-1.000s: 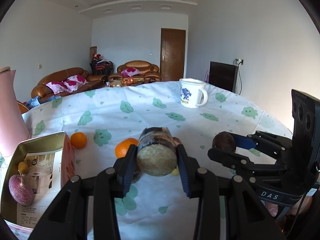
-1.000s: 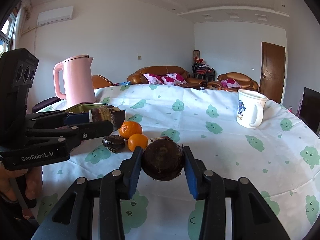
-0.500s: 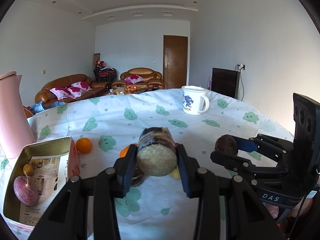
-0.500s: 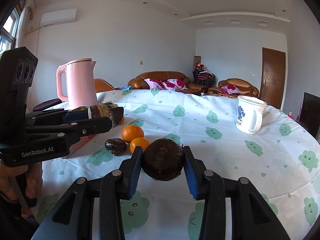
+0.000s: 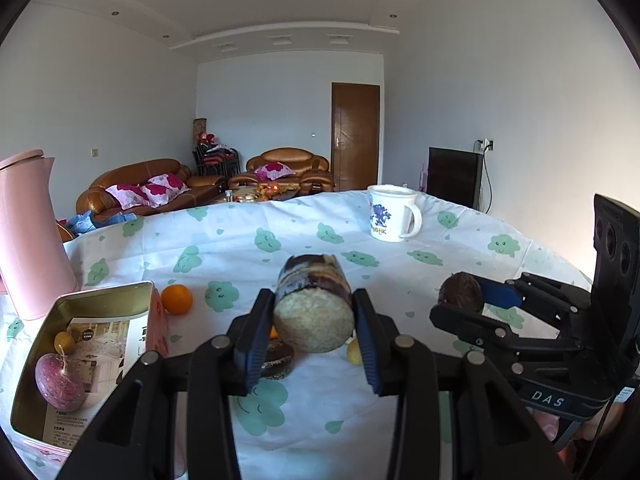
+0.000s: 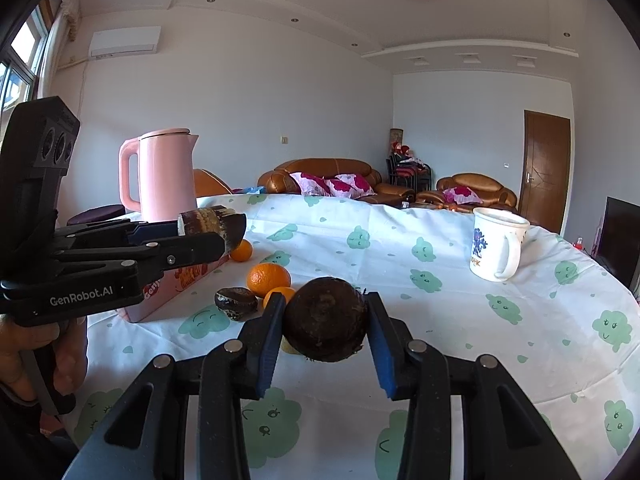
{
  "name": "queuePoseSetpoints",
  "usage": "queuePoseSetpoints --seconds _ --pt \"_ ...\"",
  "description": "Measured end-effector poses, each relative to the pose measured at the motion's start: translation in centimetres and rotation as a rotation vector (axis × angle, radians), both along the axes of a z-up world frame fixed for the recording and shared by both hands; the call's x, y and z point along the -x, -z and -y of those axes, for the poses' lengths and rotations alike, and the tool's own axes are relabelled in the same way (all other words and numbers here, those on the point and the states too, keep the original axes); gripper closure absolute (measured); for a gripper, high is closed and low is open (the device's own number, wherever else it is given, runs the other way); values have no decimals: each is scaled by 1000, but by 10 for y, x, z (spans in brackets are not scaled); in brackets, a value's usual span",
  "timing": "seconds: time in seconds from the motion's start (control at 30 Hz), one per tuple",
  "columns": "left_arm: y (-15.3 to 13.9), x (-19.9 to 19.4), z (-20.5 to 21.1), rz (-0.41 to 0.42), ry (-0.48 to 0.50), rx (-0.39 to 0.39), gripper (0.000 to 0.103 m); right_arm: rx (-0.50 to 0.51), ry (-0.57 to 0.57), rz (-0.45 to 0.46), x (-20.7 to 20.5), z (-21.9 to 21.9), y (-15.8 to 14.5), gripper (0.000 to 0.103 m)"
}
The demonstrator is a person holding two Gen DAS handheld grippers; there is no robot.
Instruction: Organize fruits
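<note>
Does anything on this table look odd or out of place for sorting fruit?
Yes. The left gripper holds a cut, brown-skinned root piece with a pale face, more vegetable than fruit. A printed leaflet lies inside the open tin under the produce. Nothing looks spilled.

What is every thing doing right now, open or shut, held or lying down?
Left gripper: shut on the cut root.
Cut root: held above the table.
Right gripper: shut on the round root.
Round root: held.
Tin box: open, lidless.
Mug: upright.
Kettle: upright, lid shut.
</note>
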State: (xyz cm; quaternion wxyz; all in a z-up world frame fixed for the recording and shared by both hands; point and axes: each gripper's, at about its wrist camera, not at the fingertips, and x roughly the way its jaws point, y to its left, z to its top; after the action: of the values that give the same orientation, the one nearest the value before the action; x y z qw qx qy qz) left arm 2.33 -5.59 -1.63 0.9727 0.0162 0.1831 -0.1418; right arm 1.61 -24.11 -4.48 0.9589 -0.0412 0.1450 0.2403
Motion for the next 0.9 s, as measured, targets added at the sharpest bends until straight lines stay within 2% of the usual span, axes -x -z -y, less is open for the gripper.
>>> queuePoseSetpoints --seconds 0.9 --pt "-5 8 -2 54 -32 8 62 -33 -7 89 16 5 -2 61"
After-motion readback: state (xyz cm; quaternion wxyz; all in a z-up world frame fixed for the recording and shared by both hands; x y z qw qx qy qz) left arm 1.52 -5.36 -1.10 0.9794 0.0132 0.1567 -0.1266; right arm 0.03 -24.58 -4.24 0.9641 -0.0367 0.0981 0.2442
